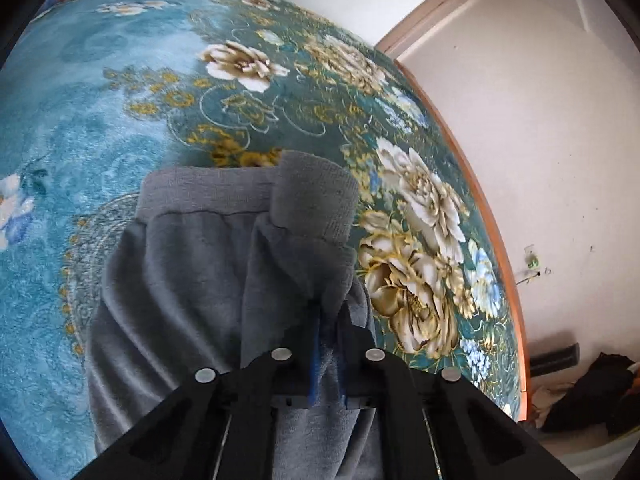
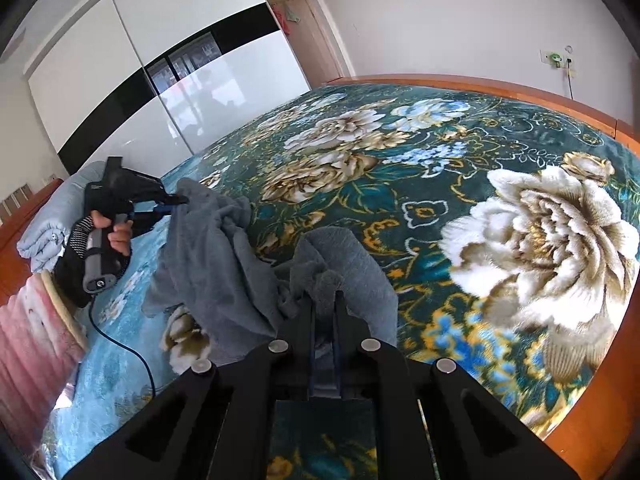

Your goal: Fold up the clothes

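1. Bedroom is seen: white wall (image 2: 440, 20), a glossy white wardrobe (image 2: 160, 80) with a black band, and a wooden bed frame (image 2: 480, 84).
2. Bed is covered by a teal floral blanket (image 2: 400, 200); folded bedding (image 2: 48, 224) is stacked at its left edge in the right wrist view.
3. Grey sweatpants (image 1: 180, 280) are lifted partly off the blanket and hung bunched between both tools, waistband spread flat in the left wrist view.
4. Left hand-held gripper (image 2: 176, 202) is clamped on one bunch of the fabric, held by a hand (image 2: 116, 232).
5. Right hand-held gripper (image 2: 324, 312) is clamped narrow on a ribbed cuff (image 2: 340, 248).
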{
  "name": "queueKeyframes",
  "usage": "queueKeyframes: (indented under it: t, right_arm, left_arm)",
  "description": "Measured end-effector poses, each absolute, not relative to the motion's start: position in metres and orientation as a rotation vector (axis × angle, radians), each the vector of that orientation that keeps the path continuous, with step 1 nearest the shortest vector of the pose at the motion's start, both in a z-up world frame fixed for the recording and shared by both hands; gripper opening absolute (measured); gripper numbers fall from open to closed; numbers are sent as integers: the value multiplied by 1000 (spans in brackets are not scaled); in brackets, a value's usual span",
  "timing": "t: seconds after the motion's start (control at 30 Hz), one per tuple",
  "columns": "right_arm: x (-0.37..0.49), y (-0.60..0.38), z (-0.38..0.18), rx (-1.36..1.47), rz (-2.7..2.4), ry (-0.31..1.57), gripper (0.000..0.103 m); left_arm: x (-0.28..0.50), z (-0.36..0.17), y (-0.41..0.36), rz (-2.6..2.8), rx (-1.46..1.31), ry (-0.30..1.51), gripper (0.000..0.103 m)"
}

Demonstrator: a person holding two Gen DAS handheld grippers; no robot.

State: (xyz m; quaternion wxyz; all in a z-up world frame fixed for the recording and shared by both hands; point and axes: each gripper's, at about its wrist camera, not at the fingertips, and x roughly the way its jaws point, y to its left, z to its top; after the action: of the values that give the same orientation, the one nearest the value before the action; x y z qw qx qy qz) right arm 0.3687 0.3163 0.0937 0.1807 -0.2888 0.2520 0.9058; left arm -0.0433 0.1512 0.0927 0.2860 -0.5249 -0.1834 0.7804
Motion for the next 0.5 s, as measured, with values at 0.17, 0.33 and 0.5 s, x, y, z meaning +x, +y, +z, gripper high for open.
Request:
queueKeyframes:
  t: [0.17,0.33,0.5]
  right_arm:
    - [372,321,110,-799,2551,702,7]
    - [373,321,147,-705,2611,641,7]
    - [357,306,127,-798,2647,702,7]
  left_arm:
    - [-25,143,99,2108,-1265,-518,4]
    - [41,208,-5,2188,-962,-508,5]
    - [129,163,-101,2338,-996,-374,5]
